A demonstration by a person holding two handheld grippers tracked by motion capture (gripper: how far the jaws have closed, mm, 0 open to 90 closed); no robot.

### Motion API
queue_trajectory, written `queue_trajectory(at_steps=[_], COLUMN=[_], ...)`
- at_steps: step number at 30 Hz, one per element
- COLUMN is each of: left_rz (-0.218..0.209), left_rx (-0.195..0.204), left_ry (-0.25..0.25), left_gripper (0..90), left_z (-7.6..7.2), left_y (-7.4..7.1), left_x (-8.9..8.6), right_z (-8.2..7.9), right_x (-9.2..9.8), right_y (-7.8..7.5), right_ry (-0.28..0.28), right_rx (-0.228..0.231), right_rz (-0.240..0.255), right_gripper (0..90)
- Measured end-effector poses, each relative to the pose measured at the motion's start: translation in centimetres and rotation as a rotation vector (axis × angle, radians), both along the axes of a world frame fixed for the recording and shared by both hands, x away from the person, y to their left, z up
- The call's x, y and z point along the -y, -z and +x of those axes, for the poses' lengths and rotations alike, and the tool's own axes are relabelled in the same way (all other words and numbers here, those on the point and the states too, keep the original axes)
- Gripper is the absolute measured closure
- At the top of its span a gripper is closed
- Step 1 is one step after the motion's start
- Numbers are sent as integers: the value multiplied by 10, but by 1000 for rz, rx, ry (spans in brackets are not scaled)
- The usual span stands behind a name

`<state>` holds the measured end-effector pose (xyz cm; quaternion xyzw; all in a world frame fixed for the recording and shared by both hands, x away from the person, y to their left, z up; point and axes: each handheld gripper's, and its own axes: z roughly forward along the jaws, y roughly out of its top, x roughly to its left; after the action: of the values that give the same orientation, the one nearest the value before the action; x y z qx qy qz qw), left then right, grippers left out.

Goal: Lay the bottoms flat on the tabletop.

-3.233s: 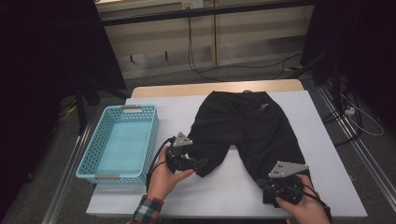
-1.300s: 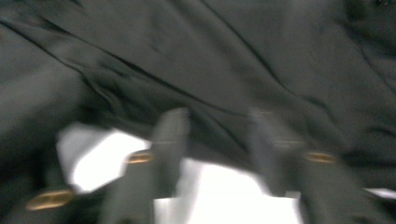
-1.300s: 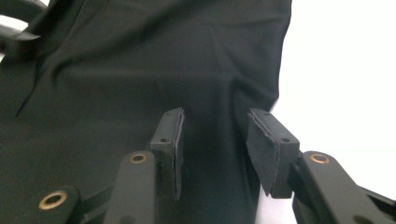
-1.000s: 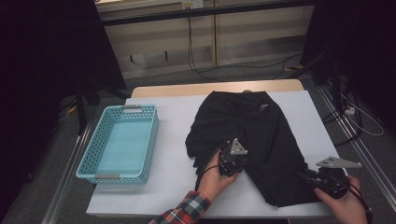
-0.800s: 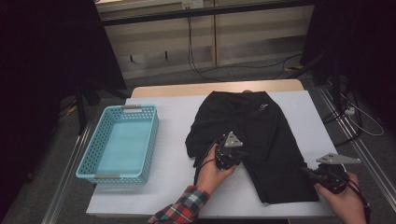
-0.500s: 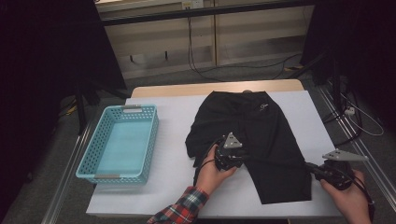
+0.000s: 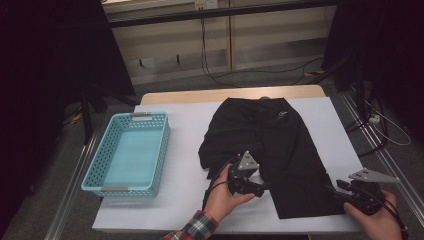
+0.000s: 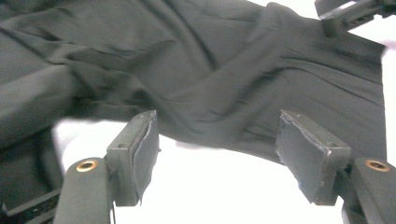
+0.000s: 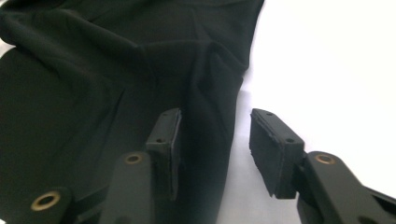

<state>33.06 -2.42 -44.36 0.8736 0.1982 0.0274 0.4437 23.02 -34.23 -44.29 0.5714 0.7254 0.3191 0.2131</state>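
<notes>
With one leg folded over the other, the black fabric shorts (image 7: 272, 150) lie at centre frame on the white table (image 7: 185, 150), and both the left gripper (image 7: 260, 189) and right gripper (image 7: 336, 192) have just opened empty, so next comes regripping the hem to fold upward.

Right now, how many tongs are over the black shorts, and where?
2. The left tongs sit at the near inner edge of the black shorts; the right tongs are at the shorts' near right corner. Both have just been opening.

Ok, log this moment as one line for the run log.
black shorts: one leg folded over, flat on table | left gripper: just opened, nothing between | right gripper: opening at hem | basket: empty
</notes>
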Motion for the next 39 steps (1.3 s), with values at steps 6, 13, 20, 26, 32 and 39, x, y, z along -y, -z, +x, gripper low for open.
queue_trajectory(at_steps=[6,13,20,26,32,39], left_rz=[12,27,49,37,51,17], left_rx=[-16,-14,10,-31,-83,-150], left_ry=[57,97,114,145,123,128], left_gripper=[332,439,453,610,853,864], left_z=[-14,-21,-25,-31,-29,-28], left_y=[3,11,14,13,11,1], left_x=[7,17,29,38,36,26], right_z=[0,0,-1,-2,-3,-12], right_x=[-1,-2,-3,-2,-2,4], right_y=[1,1,3,3,1,-7], right_ry=[-2,-22,-36,-38,-55,-73], right_rx=[2,-10,-34,-46,-73,-58], right_rz=[-7,-12,-19,0,35,82], right_gripper=[489,569,646,802,900,900])
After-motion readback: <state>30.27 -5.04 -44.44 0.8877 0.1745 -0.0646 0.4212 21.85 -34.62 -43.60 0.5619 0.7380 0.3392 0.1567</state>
